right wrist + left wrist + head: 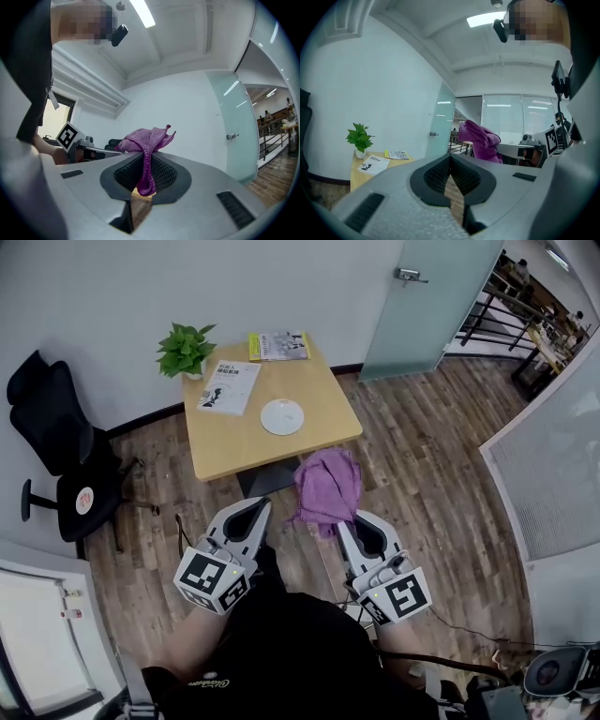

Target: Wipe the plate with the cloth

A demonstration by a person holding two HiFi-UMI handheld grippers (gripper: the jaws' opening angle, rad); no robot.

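A white plate (282,416) lies on the small wooden table (239,442) ahead of me. A purple cloth (327,486) hangs bunched from my right gripper (345,517), which is shut on it; in the right gripper view the cloth (146,154) stands pinched between the jaws of that gripper (143,180). My left gripper (257,509) is held beside it, short of the table's near edge, shut and holding nothing. In the left gripper view the jaws of the left gripper (451,172) meet, and the cloth (480,140) shows to the right.
On the table's far side stand a potted plant (185,350), a white booklet (229,386) and a yellow-edged magazine (278,345). A black office chair (62,456) is at the left. A glass door (433,298) is at the back right. Wooden floor (431,474) surrounds the table.
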